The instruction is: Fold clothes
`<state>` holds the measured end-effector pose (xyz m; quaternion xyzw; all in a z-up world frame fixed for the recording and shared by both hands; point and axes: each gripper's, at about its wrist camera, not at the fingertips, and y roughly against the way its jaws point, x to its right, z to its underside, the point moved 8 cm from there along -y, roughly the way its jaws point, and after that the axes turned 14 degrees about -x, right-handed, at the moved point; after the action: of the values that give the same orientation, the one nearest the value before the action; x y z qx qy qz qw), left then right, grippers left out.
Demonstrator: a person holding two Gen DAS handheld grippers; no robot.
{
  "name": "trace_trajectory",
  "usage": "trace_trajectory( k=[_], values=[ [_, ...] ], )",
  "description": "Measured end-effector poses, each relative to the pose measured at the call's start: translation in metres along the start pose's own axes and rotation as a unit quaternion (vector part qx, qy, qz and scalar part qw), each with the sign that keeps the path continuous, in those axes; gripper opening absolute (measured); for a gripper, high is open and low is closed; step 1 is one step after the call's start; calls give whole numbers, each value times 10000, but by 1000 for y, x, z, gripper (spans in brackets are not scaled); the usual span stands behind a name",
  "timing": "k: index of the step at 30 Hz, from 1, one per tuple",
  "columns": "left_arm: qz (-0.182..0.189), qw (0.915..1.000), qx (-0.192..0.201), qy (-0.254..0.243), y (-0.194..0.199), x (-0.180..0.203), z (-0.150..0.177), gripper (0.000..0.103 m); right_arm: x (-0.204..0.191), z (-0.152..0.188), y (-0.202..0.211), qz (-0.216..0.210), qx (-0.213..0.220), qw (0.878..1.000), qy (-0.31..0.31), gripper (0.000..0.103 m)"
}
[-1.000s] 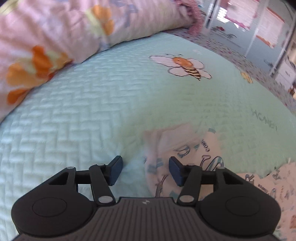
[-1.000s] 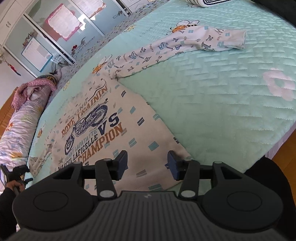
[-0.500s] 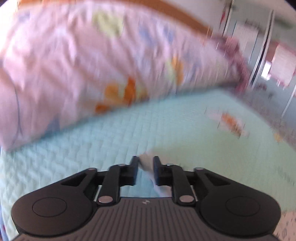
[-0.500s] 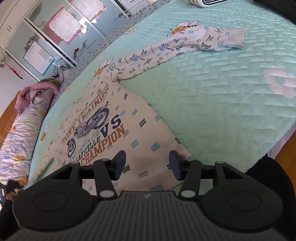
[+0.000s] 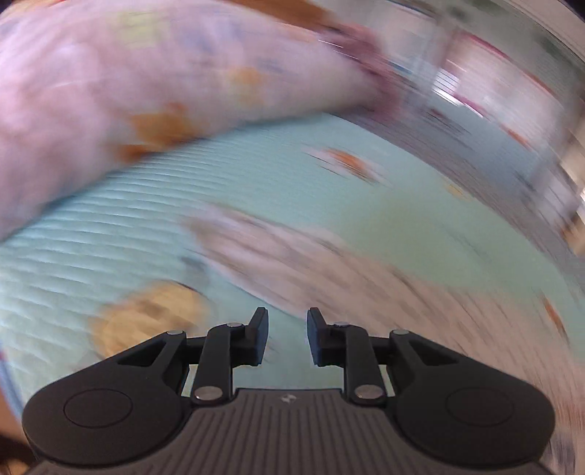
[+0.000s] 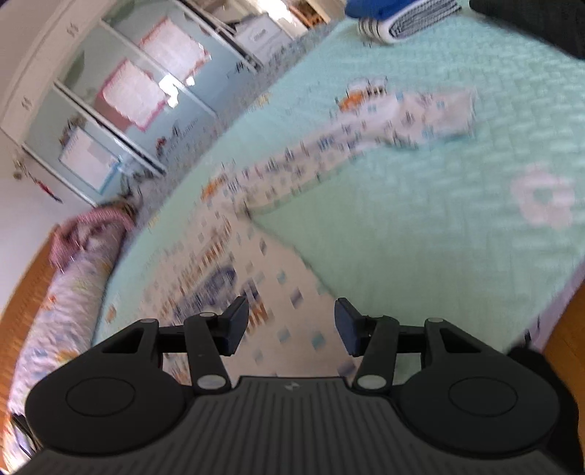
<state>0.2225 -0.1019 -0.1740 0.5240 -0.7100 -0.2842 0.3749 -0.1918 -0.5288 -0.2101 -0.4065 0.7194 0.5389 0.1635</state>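
A cream printed long-sleeved shirt (image 6: 281,270) lies flat on the mint bedspread (image 6: 420,226), its far sleeve (image 6: 402,120) stretched out toward the back right. My right gripper (image 6: 290,325) hovers open above the shirt's near hem with nothing between its fingers. The left wrist view is heavily blurred by motion. In it my left gripper (image 5: 286,336) has its jaws nearly together, and pale cloth of the shirt's other sleeve (image 5: 270,252) seems to be pinched between them. That sleeve runs away ahead and to the right over the bedspread (image 5: 128,237).
A long pink flowered bolster (image 5: 146,91) lies along the bed's far side (image 6: 62,292). Folded blue and striped clothes (image 6: 398,18) sit at the bed's far end. Glass-fronted wardrobes (image 6: 128,91) stand behind. The bed's edge and wooden floor (image 6: 570,329) are at the right.
My left gripper closed on the sleeve's cuff and has swung quickly sideways with it, lifting a little. My right gripper stayed open and drifted slightly over the hem.
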Motion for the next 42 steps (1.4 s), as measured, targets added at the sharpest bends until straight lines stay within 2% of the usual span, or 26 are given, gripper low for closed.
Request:
trace_trajectory(
  k=[3, 5, 8, 10, 12, 14, 17, 20, 22, 24, 29, 33, 35, 37, 38, 39, 40, 41, 42],
  values=[
    [450, 9932, -191, -1053, -6, 79, 36, 26, -1, -26, -1, -277, 78, 9993, -235, 55],
    [700, 9816, -280, -1757, -9, 127, 62, 31, -3, -43, -6, -479, 79, 9979, -429, 56],
    [728, 9640, -268, -2543, -16, 169, 100, 33, -10, -69, -21, -616, 67, 9974, -380, 59],
    [658, 9580, -360, -2769, -25, 178, 115, 33, -15, -85, -33, -565, 41, 9983, -160, 60],
    [596, 9549, -375, -2885, -31, 177, 123, 34, -8, -102, -43, -465, 57, 9987, -206, 61],
    [573, 9526, -277, -2975, -30, 173, 127, 40, 6, -115, -46, -417, 149, 9980, -447, 61],
    [635, 9531, -172, -2955, -32, 163, 127, 47, 42, -124, -35, -234, 515, 9946, -868, 61],
    [592, 9521, 45, -3001, -36, 162, 129, 56, 91, -124, -12, -20, 881, 9843, -1529, 61],
    [532, 9526, 137, -2992, -37, 163, 130, 58, 120, -118, -1, -109, 974, 9764, -1925, 60],
    [420, 9511, 197, -3055, -37, 166, 131, 59, 134, -114, 2, -527, 979, 9705, -2139, 59],
    [232, 9503, 322, -3087, -35, 166, 133, 66, 139, -122, 8, -585, 1199, 9622, -2375, 60],
    [155, 9500, 361, -3098, -36, 167, 133, 68, 155, -117, 37, -263, 1559, 9601, -2305, 63],
    [115, 9495, 365, -3115, -36, 167, 133, 69, 168, -116, 36, -169, 1441, 9625, -2293, 65],
    [83, 9490, 366, -3130, -37, 168, 133, 69, 170, -126, 25, -328, 1242, 9688, -2119, 64],
    [68, 9489, 368, -3134, -37, 168, 133, 69, 169, -134, 19, -378, 1161, 9723, -1993, 62],
    [50, 9487, 373, -3141, -36, 168, 133, 69, 166, -144, 10, -369, 1045, 9764, -1851, 56],
    [29, 9483, 381, -3150, -36, 168, 134, 69, 165, -153, 1, -278, 935, 9790, -1790, 26],
    [9, 9480, 388, -3160, -36, 168, 134, 70, 164, -161, -7, -186, 826, 9813, -1729, 5],
    [-15, 9475, 397, -3172, -36, 169, 134, 70, 163, -170, -14, -112, 743, 9833, -1658, 5]
  ],
)
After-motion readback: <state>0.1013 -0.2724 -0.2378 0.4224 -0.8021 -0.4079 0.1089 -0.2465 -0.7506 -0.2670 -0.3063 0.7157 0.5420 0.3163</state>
